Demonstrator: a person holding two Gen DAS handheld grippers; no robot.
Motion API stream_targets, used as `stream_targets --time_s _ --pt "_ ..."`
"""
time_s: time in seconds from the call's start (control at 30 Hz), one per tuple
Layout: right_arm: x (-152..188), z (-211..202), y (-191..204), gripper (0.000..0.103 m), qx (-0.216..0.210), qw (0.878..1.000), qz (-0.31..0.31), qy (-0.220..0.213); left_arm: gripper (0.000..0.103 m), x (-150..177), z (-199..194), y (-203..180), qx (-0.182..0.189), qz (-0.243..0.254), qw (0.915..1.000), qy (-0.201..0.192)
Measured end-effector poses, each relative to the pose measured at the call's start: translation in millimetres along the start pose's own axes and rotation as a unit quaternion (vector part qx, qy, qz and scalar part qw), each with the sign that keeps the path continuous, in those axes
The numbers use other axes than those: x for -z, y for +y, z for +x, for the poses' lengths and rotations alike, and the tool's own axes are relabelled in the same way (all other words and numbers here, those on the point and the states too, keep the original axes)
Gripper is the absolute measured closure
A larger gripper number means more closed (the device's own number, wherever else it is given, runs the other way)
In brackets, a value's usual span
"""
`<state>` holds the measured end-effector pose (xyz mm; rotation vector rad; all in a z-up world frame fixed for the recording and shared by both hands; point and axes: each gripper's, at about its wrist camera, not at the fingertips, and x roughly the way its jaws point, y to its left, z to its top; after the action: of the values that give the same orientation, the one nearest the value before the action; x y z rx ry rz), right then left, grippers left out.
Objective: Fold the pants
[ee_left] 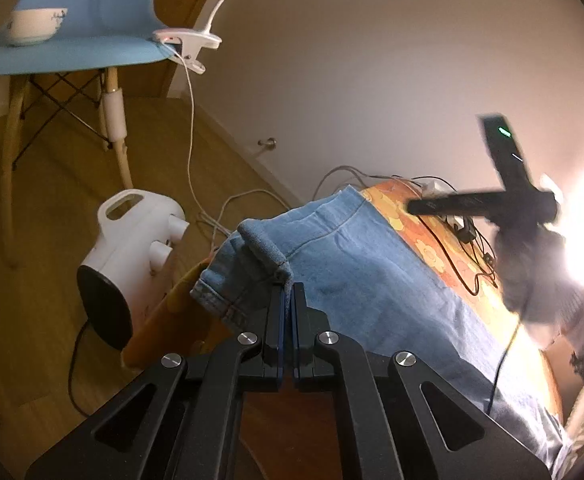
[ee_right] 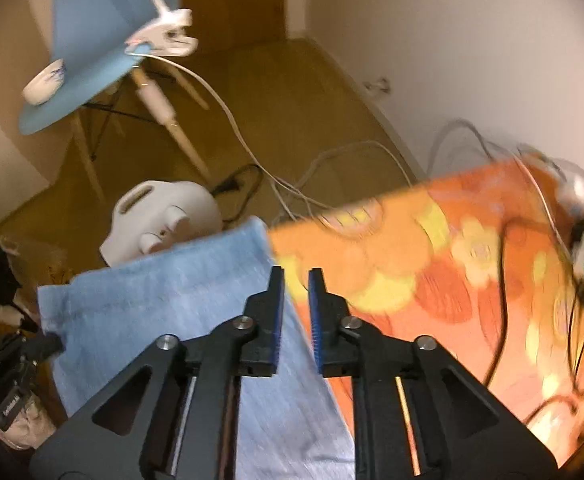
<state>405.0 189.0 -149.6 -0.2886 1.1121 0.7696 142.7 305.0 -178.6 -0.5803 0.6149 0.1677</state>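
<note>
The orange flowered tabletop (ee_right: 432,280) is filling the right wrist view from 12 to 4 o'clock, and the blue pants (ee_left: 372,288) are lying along it, their hem end hanging over its edge at 9 o'clock in the left wrist view. A blue chair (ee_left: 92,20) is standing at 10 o'clock, carrying a white bowl (ee_left: 34,26) and a clip lamp (ee_left: 188,42). A white heater (ee_left: 132,248) is sitting on the floor beside the pants. Tangled cables (ee_left: 464,240) are crowding the tabletop's far edge. The left gripper (ee_left: 288,292) is pinching a pants cuff, jaws closed on the fabric. The right gripper (ee_right: 296,276) is hovering over the pants' edge, jaws slightly parted, gripping nothing.
</note>
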Motion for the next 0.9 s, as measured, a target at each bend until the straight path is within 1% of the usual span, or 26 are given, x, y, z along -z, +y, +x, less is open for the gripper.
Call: stream_targets --time_s 0.03,0.13,0.27,0.3,0.33,0.37,0.4,0.43,0.53,0.6,0.73,0.87,0.9 --pt "7.8 -7.7 -4.0 0.09 -0.003 1.0 0.004 -0.004 0.102 -0.3 1.3 0.6 -0.002 0.001 1.0 0.004" --pt "40.0 -46.2 -22.4 0.09 0.009 0.999 0.027 -0.018 0.102 -0.7 1.9 -0.8 -0.004 0.009 0.9999 0.007" --pt "92.3 -122.2 -54.6 0.088 0.038 0.996 0.074 -0.039 0.1 -2.4 0.8 -4.0 -0.007 0.019 0.9996 0.021" --pt "104.4 -141.6 -62.3 0.084 0.048 0.994 0.086 -0.044 0.099 -3.2 -1.0 -4.6 -0.006 0.022 0.9995 0.022" --pt "117.8 -163.4 -69.3 0.077 0.06 0.992 0.099 -0.052 0.096 -4.6 -4.3 -5.7 -0.005 0.026 0.9994 0.022" --pt "131.9 -185.6 -75.4 0.073 0.071 0.989 0.113 -0.061 0.094 -6.0 -7.4 -7.0 -0.007 0.031 0.9993 0.021" --pt "146.5 -208.0 -80.5 0.066 0.083 0.986 0.124 -0.07 0.091 -8.0 -12.5 -8.8 -0.011 0.037 0.9991 0.018" --pt "157.7 -224.3 -83.8 0.064 0.093 0.984 0.131 -0.077 0.089 -9.4 -16.0 -9.7 -0.012 0.037 0.9991 0.016" --pt "200.9 -278.3 -95.8 0.06 0.125 0.973 0.165 -0.097 0.088 -14.0 -26.4 -15.8 -0.002 0.039 0.9991 0.016" --pt "228.5 -307.2 -101.9 0.058 0.141 0.966 0.19 -0.107 0.088 -15.9 -33.5 -25.0 0.012 0.045 0.9988 0.016" --pt "294.0 -359.8 -107.4 0.055 0.184 0.948 0.233 -0.116 0.088 -12.7 -42.6 -57.8 0.058 0.068 0.9957 0.026" --pt "360.6 -401.6 -112.5 0.055 0.208 0.927 0.288 -0.122 0.087 -4.6 -43.8 -103.9 0.119 0.087 0.9876 0.055" --pt "380.0 -412.6 -113.5 0.055 0.217 0.92 0.304 -0.123 0.084 -1.2 -44.1 -117.3 0.134 0.094 0.9846 0.061"
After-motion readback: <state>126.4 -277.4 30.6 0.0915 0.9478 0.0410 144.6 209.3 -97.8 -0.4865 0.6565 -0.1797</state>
